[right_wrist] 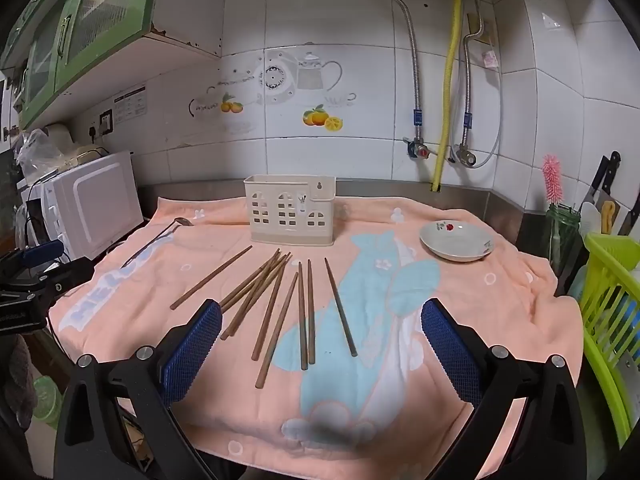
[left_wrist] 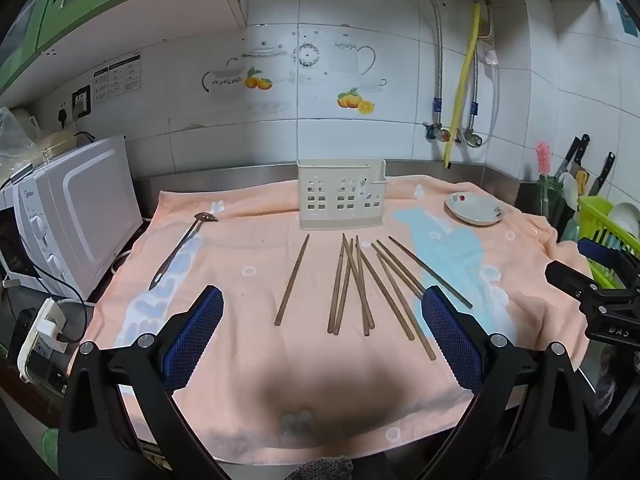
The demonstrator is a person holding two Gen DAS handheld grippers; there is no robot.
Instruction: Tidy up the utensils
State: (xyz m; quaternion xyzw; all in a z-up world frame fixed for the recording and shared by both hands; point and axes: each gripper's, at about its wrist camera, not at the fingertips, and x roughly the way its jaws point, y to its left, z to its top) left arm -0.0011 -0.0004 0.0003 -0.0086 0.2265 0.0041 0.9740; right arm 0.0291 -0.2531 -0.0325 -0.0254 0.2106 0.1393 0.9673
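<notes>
Several brown chopsticks (left_wrist: 360, 284) lie fanned out on a peach towel (left_wrist: 260, 360); they also show in the right wrist view (right_wrist: 276, 304). A cream utensil holder (left_wrist: 340, 196) stands empty-looking behind them, also in the right wrist view (right_wrist: 291, 210). A metal spoon (left_wrist: 180, 248) lies at the left, also in the right wrist view (right_wrist: 156, 240). My left gripper (left_wrist: 322, 312) is open and empty, held above the towel's near side. My right gripper (right_wrist: 322, 316) is open and empty, also above the near side.
A white dish (left_wrist: 474, 208) sits at the back right, also in the right wrist view (right_wrist: 456, 240). A white microwave (left_wrist: 76, 216) stands at the left. A green dish rack (right_wrist: 612, 312) and knives (right_wrist: 604, 184) are at the right. The tiled wall has pipes.
</notes>
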